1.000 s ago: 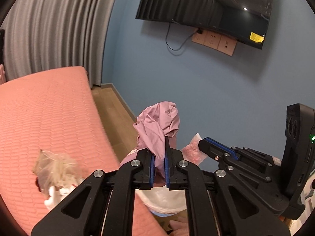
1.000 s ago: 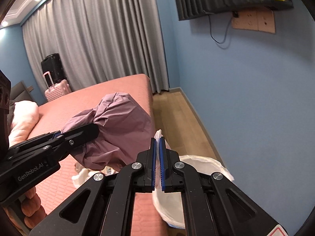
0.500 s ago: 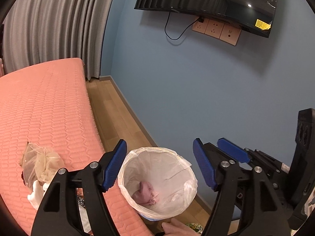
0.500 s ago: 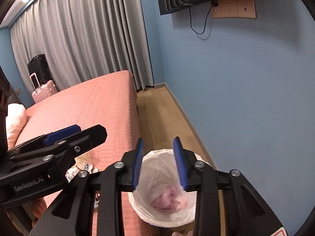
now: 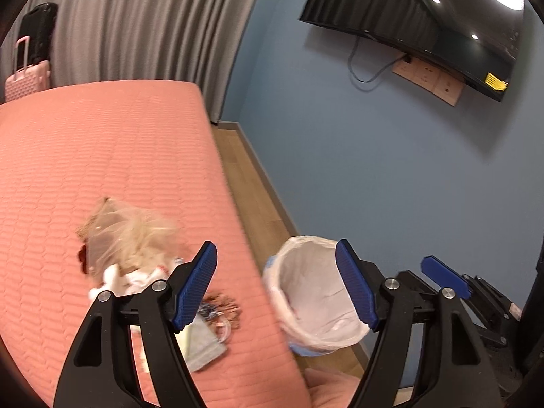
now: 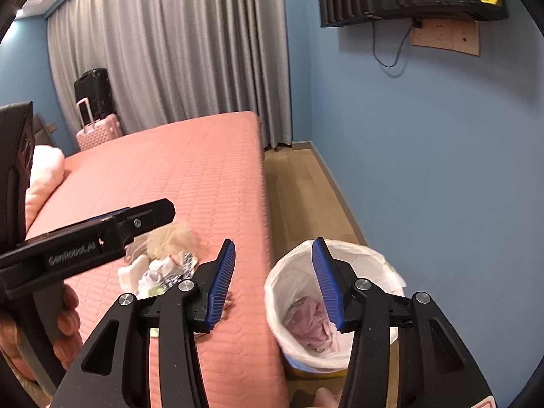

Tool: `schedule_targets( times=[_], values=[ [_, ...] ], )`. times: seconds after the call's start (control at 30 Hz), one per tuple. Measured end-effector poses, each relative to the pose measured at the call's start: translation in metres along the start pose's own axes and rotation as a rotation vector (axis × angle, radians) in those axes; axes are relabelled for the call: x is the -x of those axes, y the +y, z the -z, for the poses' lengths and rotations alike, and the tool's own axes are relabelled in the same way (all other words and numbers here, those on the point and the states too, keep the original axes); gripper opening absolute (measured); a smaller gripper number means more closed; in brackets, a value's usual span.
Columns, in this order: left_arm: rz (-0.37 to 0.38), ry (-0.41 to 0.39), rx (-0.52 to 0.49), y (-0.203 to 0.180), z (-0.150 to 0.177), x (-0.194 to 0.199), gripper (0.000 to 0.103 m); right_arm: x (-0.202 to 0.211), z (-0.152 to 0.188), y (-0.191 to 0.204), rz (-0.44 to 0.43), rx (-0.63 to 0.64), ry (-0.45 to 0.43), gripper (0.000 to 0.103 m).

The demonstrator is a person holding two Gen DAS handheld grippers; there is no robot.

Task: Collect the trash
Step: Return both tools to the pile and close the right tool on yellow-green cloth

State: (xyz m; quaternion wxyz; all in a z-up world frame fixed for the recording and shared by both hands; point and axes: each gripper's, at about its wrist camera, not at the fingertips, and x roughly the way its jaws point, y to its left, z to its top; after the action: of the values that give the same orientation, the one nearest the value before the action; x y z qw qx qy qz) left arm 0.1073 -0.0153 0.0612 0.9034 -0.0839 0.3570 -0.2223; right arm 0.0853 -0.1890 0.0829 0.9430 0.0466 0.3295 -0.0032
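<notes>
Trash pile [image 5: 136, 265] sits on the pink bed [image 5: 102, 156], near its edge, at about 10 o'clock from the left gripper [image 5: 276, 282] in the left wrist view. Part of it lies behind the left-hand blue finger [image 5: 195, 285]. Pile is a loose heap: crumpled clear plastic on top, white tissue and a flat pale wrapper lower down. Long axis runs roughly 11 to 5 o'clock; blur hides finer detail.

Left gripper fingers spread wide, nothing between them.

Right gripper [image 6: 273, 282] fingers also spread wide, empty. Trash bin [image 6: 374, 261] with white liner stands on the floor just beside the bed, behind the right-hand finger; pink crumpled bag [image 6: 311, 323] lies inside.
</notes>
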Motion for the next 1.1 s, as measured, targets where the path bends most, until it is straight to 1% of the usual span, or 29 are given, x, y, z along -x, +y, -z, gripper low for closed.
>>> schedule_targets(
  times=[0.2,0.3,0.57,0.67,0.83,0.97,1.1],
  values=[
    [-0.092,-0.003,0.069,0.050,0.016,0.016,0.069,-0.004,0.018,0.042,-0.065,0.034,0.037,0.048],
    [-0.135,0.003,0.104,0.076,0.027,0.022,0.069,-0.013,0.025,0.058,-0.096,0.036,0.070,0.049],
    [-0.223,0.053,0.211,0.141,0.061,0.024,0.069,-0.046,0.057,0.103,-0.156,0.046,0.168,0.049],
    [-0.247,0.069,0.237,0.162,0.073,0.025,0.069,-0.058,0.067,0.117,-0.167,0.059,0.198,0.049],
    [-0.271,0.097,0.271,0.185,0.088,0.022,0.069,-0.076,0.075,0.136,-0.183,0.075,0.237,0.049],
    [-0.272,0.119,0.305,0.198,0.099,0.017,0.069,-0.089,0.083,0.146,-0.185,0.085,0.261,0.049],
    [-0.266,0.137,0.316,0.204,0.107,0.013,0.069,-0.106,0.093,0.149,-0.182,0.085,0.295,0.049]
  ],
)
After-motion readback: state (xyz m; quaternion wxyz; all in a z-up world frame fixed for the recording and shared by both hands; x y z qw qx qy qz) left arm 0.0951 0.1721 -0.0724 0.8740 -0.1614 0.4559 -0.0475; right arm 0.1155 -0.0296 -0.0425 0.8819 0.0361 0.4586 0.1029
